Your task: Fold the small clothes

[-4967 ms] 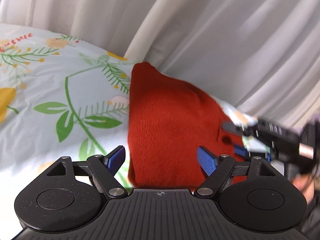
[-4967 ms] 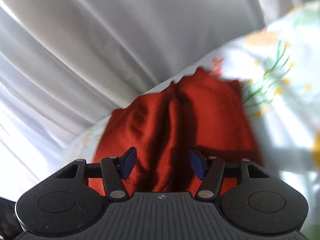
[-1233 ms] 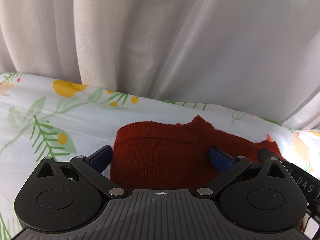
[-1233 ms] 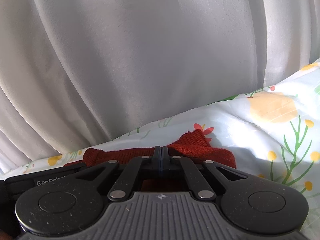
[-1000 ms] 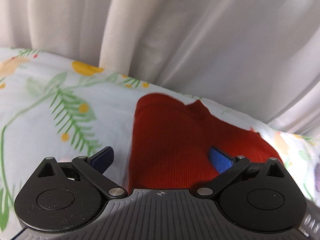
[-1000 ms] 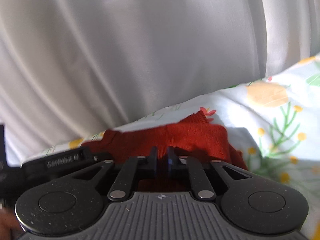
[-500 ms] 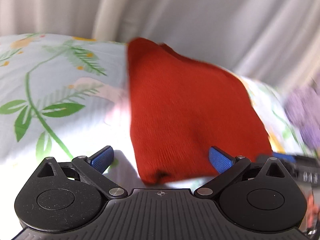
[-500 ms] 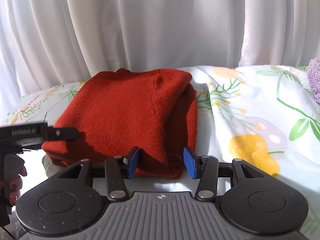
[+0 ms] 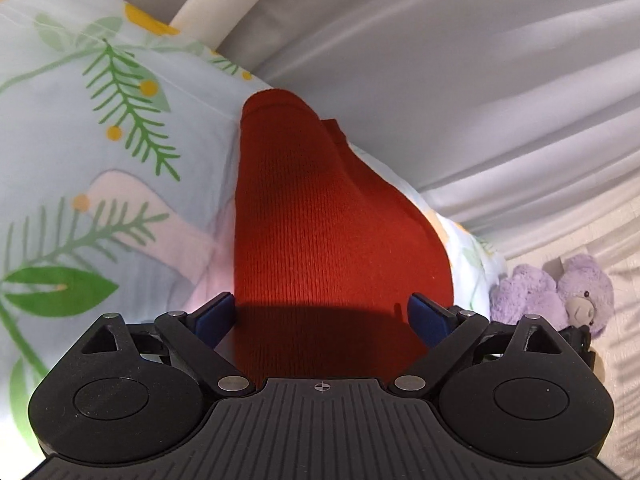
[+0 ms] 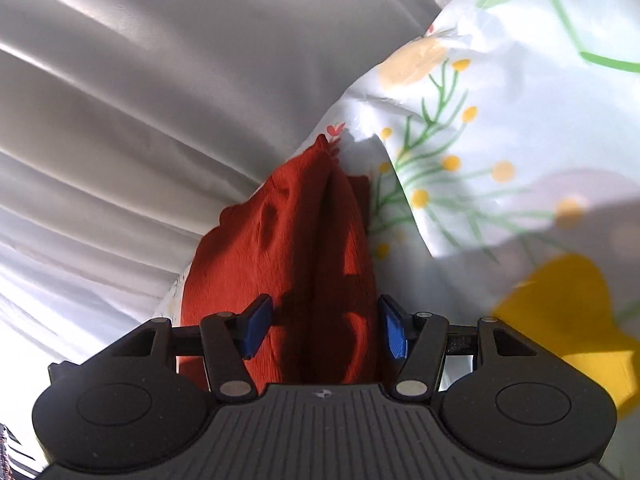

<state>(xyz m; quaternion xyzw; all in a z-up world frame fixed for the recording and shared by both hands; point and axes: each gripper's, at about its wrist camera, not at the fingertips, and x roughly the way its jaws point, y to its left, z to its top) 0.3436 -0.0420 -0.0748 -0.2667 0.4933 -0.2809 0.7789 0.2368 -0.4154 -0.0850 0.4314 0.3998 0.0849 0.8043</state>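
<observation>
A folded rust-red knit sweater (image 9: pixel 320 216) lies on a floral sheet (image 9: pixel 80 168). My left gripper (image 9: pixel 320 314) is open, its blue pads wide apart over the near end of the sweater, casting a shadow on it. In the right wrist view the same sweater (image 10: pixel 288 248) shows a lengthwise fold crease. My right gripper (image 10: pixel 324 326) is open, its blue pads on either side of the sweater's near edge, holding nothing.
White curtains (image 9: pixel 440 60) hang close behind the sheet, also in the right wrist view (image 10: pixel 140 80). A purple plush bear (image 9: pixel 556 296) sits at the right beyond the sweater. The floral sheet (image 10: pixel 500 160) extends to the right.
Both grippers have dropped closer over the sweater's near end and tilted. Both stay open; the right one opened about a second ago.
</observation>
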